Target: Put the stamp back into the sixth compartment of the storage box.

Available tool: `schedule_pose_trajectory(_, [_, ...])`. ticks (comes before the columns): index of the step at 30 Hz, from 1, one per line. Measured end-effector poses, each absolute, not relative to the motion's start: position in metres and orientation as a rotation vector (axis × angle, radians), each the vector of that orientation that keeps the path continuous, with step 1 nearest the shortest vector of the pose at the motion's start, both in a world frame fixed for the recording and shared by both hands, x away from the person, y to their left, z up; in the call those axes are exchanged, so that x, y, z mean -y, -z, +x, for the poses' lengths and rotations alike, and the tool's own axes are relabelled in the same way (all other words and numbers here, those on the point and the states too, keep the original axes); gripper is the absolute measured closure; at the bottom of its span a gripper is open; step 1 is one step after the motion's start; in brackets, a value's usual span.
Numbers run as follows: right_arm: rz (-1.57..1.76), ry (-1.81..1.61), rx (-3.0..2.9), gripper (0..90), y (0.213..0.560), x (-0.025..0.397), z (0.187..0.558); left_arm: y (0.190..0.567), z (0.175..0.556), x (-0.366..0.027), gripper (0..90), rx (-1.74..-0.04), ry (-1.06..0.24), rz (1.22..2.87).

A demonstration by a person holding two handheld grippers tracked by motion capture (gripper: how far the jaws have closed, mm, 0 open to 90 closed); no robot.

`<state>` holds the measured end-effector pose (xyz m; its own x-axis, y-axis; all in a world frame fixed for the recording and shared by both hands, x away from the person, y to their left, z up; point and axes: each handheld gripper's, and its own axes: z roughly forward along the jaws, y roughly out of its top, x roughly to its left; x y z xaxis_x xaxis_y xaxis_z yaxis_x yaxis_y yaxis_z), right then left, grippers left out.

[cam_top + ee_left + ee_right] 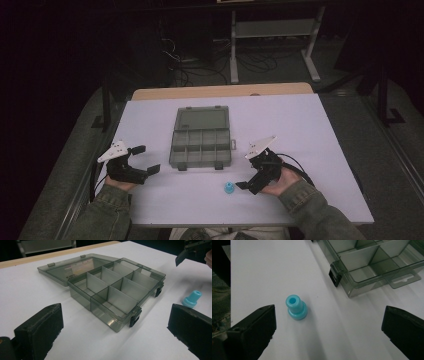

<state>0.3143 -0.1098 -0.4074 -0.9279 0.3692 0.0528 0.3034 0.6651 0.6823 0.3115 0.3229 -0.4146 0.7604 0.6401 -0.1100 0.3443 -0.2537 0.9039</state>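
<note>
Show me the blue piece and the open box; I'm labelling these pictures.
blue piece (296,307), right gripper view, on its upper neck just below the hole.
open box (117,319), left gripper view, on the near front wall.

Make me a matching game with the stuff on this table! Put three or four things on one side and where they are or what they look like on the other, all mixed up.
Things:
1. organizer box
2. small part
3. left gripper
4. table

Descriptions:
A. light blue, standing upright near the right gripper
B. white on top, with a wooden strip along the far edge
C. see-through grey, lid laid open, compartments bare
D. black jaws spread wide, holding nothing

Pairs: 1-C, 2-A, 3-D, 4-B
</note>
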Motion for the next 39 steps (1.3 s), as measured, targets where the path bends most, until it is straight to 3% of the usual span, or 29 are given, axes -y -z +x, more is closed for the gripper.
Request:
schedule_pose_trajectory(20, [0.494, -1.024, -2.881, 0.1, 0.421, 0.089, 0.31, 0.415, 0.312, -0.323, 0.0, -0.753, -0.341, 1.871])
schedule_pose_trajectory(39, [0.396, -1.014, -2.954, 30.8, 0.423, 0.079, 0.308, 0.415, 0.312, -0.323, 0.0, -0.754, -0.339, 1.871])
